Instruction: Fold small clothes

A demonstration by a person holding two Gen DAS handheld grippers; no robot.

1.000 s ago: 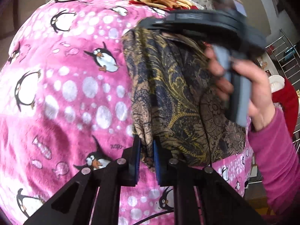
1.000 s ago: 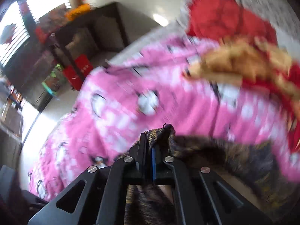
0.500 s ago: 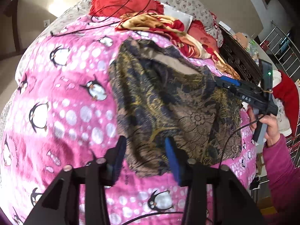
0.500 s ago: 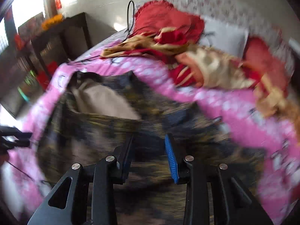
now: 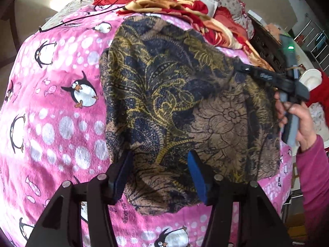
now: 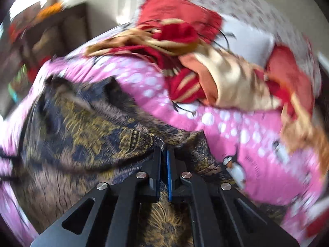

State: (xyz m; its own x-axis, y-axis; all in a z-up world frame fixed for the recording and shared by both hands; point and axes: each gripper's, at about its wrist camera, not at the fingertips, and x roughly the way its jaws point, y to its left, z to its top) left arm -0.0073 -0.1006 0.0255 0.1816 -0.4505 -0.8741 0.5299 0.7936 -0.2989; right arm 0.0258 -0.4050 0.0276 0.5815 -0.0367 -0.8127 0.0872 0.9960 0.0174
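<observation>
A small garment (image 5: 168, 94) with a dark blue, gold and brown print lies spread on a pink penguin blanket (image 5: 51, 123). My left gripper (image 5: 159, 158) hovers over the garment's near edge. Its jaws are opening, and the cloth lies beneath them without being pressed by the blue pads (image 5: 195, 175). At the garment's right edge a person's hand (image 5: 298, 119) holds my right gripper (image 5: 239, 66). In the right wrist view that gripper (image 6: 164, 150) is shut on a raised fold of the garment (image 6: 82, 140).
A heap of red and gold cloth (image 5: 185, 6) lies just beyond the garment, against red pillows (image 6: 176, 6). A black cable (image 5: 72, 22) runs across the blanket's far side. Dark wooden furniture (image 6: 51, 35) stands past the bed. The blanket's edge drops off at the right (image 5: 287, 164).
My left gripper let go of the garment's edge, opened wide and pulled back. The right gripper opened, swung to the garment's right side and closed on its edge there.
</observation>
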